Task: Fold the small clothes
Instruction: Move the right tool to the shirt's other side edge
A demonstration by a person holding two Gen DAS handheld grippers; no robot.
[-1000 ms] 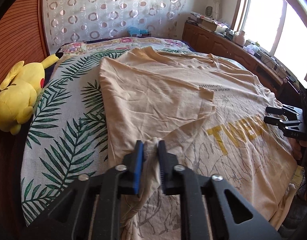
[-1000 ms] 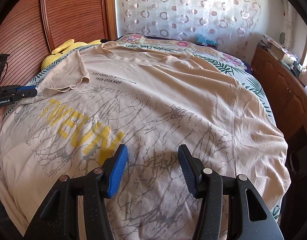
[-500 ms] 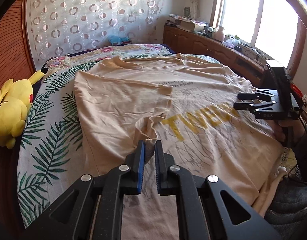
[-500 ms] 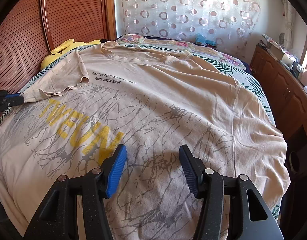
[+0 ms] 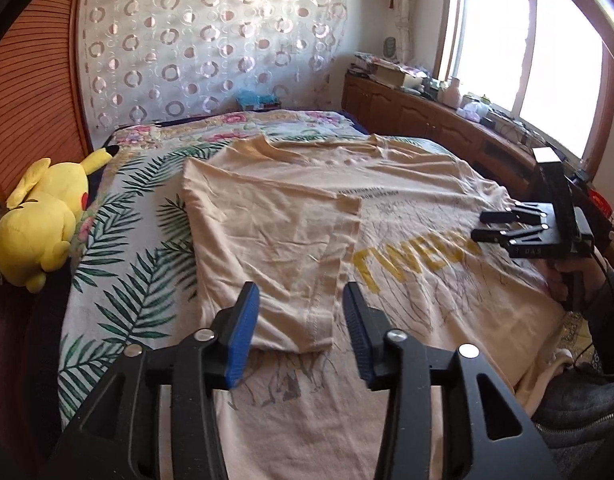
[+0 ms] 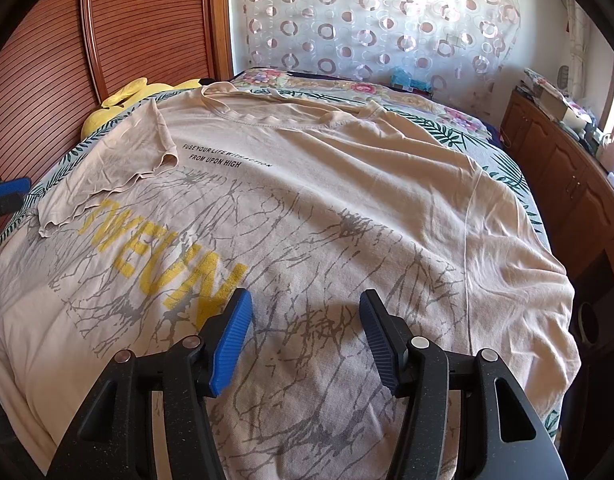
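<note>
Bright daylight floods from the window (image 5: pixel 563 44) at two o'clock, blown out; fisheye edges curve, corners dark.

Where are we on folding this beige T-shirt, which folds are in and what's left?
Done: the left side of the T-shirt, sleeve included, is folded in over the yellow lettering. In hand: nothing; the left gripper jaws are opening above the folded edge, and the right gripper hovers open over the lower front. Left: the right side lies flat, unfolded, and no bottom-to-top fold shows.
</note>
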